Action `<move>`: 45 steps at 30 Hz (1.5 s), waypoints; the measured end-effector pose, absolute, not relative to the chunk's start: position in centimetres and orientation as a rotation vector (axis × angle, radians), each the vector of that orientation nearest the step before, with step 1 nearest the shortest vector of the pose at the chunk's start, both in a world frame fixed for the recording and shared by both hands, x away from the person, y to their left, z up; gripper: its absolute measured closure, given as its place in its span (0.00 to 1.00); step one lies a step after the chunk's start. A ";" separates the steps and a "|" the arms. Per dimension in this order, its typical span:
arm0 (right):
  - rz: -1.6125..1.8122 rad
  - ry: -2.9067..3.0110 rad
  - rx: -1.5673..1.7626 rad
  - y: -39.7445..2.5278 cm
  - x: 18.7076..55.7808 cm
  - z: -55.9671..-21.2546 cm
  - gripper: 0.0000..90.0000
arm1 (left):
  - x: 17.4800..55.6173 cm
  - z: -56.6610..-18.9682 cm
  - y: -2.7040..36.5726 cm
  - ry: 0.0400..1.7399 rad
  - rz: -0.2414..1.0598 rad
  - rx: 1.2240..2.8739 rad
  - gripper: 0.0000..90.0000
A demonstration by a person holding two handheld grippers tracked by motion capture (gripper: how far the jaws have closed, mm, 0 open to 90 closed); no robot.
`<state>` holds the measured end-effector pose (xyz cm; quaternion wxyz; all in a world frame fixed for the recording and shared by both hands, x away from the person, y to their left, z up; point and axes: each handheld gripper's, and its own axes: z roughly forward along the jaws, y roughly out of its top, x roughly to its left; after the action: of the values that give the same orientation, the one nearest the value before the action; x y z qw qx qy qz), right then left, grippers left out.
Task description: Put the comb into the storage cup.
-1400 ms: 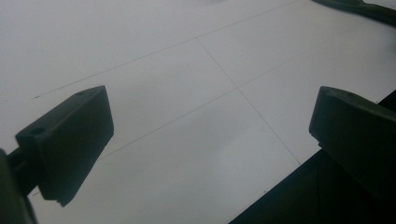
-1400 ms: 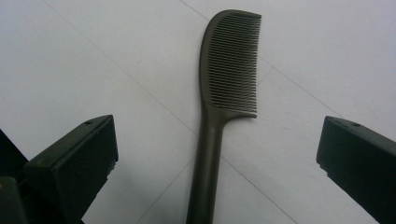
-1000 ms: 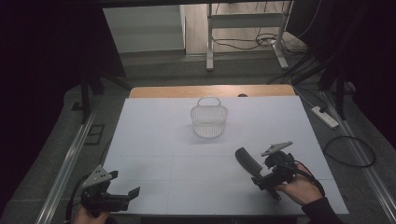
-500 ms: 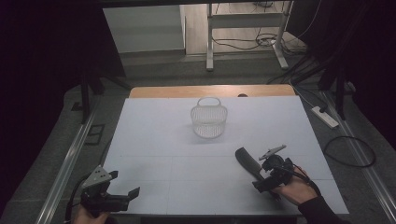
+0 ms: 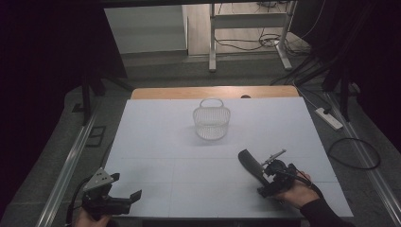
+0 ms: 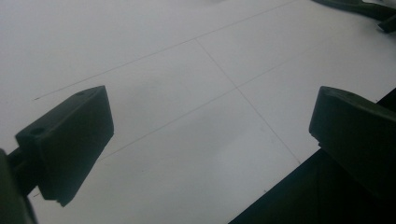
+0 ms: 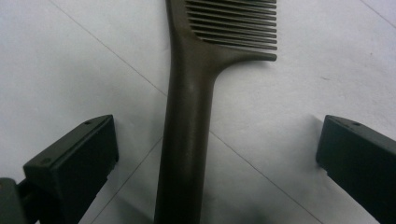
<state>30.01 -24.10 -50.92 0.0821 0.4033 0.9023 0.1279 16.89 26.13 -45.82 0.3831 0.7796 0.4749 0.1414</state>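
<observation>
A dark comb (image 5: 250,165) lies flat on the white table (image 5: 161,142), right of centre near the front. My right gripper (image 5: 265,178) is open and low over its handle. In the right gripper view the comb (image 7: 187,116) runs up between the two spread jaws of the right gripper (image 7: 217,140), its teeth at the top, with neither jaw touching it. My left gripper (image 5: 124,189) sits at the front left corner, open with nothing between its fingers. In the left gripper view the left gripper (image 6: 210,121) frames bare table.
A white wire basket (image 5: 211,124) with a handle stands upright at the middle of the table, farther back. The table's front edge (image 6: 280,186) runs just under the left gripper. A strip of wood (image 5: 213,92) borders the far side.
My right gripper has shifted slightly left and toward the near edge, settling over the comb's handle. The left gripper, comb and basket have not moved.
</observation>
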 end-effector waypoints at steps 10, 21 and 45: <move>0.398 2.727 1.159 -23.8 29.7 -50.1 0.28 | 16.9 -45.8 26.1 1.210 0.362 1.989 0.01; 0.424 2.760 1.156 -24.1 29.7 -49.4 0.80 | 16.9 -45.8 26.1 1.208 0.364 1.992 0.01; 0.518 2.714 1.142 -24.7 29.3 -48.7 0.81 | 16.9 -45.8 26.2 1.211 0.362 1.976 0.00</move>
<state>29.28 -24.71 -48.74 0.0758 0.3809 0.9052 0.1726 16.89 26.22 -45.76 0.3875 0.7765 0.4760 0.1421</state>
